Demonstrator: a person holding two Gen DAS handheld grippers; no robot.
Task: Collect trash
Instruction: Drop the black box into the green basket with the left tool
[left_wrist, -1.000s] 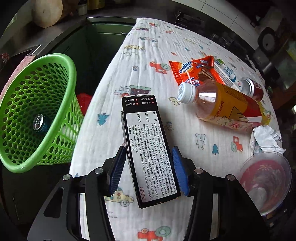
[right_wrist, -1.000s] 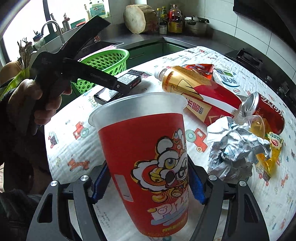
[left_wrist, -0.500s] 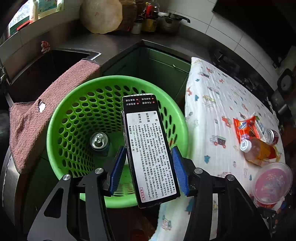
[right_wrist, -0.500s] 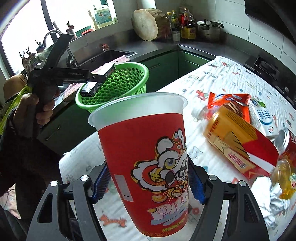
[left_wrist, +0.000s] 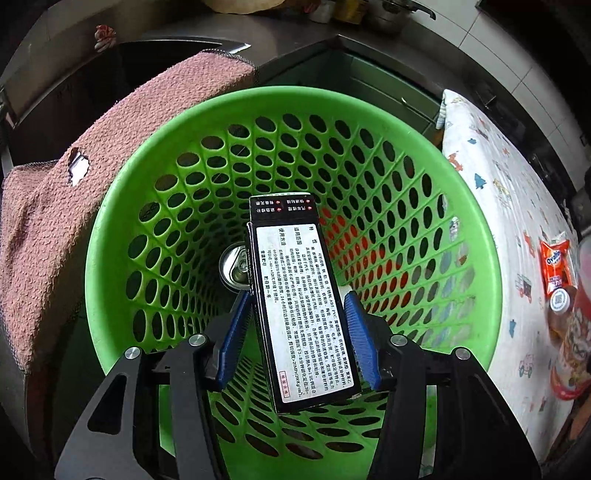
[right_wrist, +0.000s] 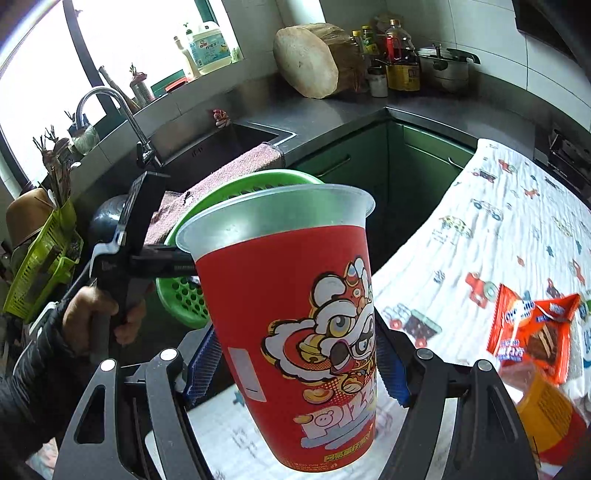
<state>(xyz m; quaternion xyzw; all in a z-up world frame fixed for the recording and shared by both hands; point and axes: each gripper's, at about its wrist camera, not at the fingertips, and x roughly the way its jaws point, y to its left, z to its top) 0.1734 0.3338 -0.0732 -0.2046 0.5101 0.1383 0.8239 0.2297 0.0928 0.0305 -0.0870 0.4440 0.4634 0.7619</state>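
Your left claw (left_wrist: 295, 328) hung over the mouth of the green bin (left_wrist: 110, 280), with the black box (left_wrist: 301, 306) still between its blue pads. Its jaws had just been easing apart: a gap showed at the right pad, and whether the left pad still touched the box I could not tell. The box pointed down into the bin, above the can (left_wrist: 234, 267) lying at the bottom. Had the left pad dragged on it, the box could have tipped sideways and caught the rim instead of falling clean. The pink towel (left_wrist: 74, 184) draped just beside the bin was another place for it to land.

Your right claw (right_wrist: 295, 373) was clamped on the red cup (right_wrist: 288, 332), held in the air between the bin (right_wrist: 181, 295) and the cloth-covered surface (right_wrist: 498, 229). Both claws were close together there, so bringing the cup in early risked knocking your left claw (right_wrist: 177, 262). The cup's thin wall could also buckle under a harder squeeze and slip. The wrapper (right_wrist: 532, 332) and bottle (right_wrist: 546, 417) waited on the surface.
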